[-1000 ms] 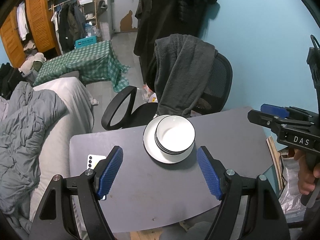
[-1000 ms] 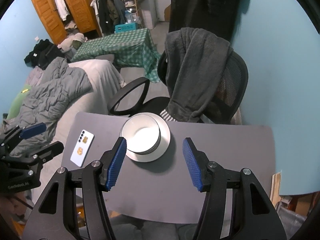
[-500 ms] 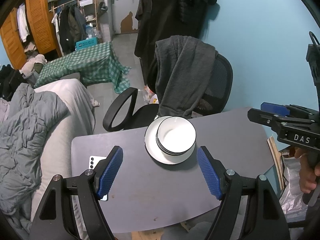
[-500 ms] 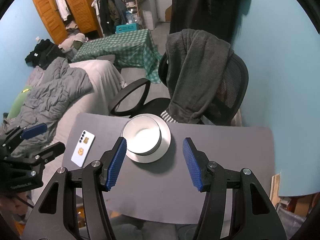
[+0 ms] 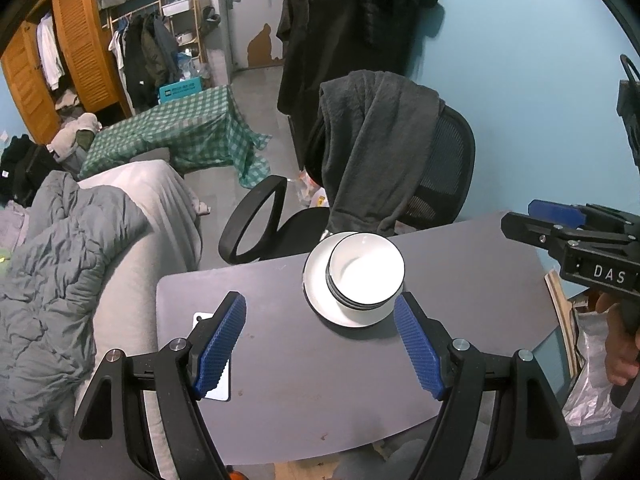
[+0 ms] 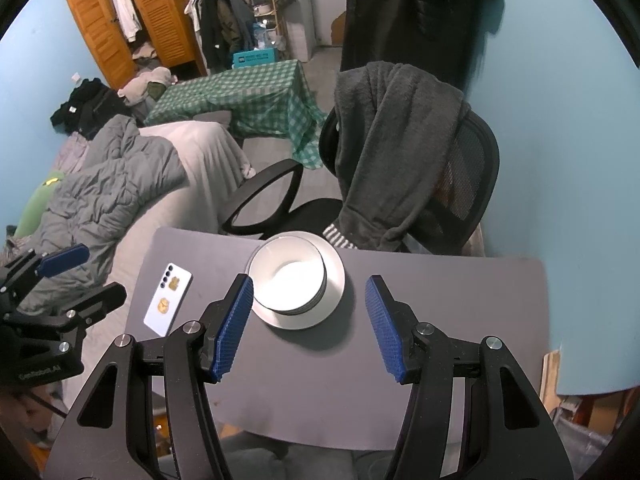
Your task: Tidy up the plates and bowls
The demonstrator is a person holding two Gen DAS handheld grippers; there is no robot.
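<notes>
A stack of white bowls with dark rims (image 5: 366, 272) sits on a white plate (image 5: 316, 280) at the far middle of the grey table (image 5: 300, 380). My left gripper (image 5: 318, 300) hovers open above the table, short of the stack, with nothing between its blue pads. At the right edge of the left wrist view, my right gripper (image 5: 532, 220) is held by a hand. In the right wrist view the bowls (image 6: 288, 276) and plate (image 6: 334, 280) lie just beyond my open, empty right gripper (image 6: 310, 282). My left gripper (image 6: 92, 276) shows at the left there.
A white phone (image 6: 168, 298) lies on the table's left part. A black office chair draped with a dark grey garment (image 6: 400, 152) stands behind the table. A bed with grey quilts (image 6: 112, 192) lies to the left. The blue wall (image 6: 560, 160) is on the right.
</notes>
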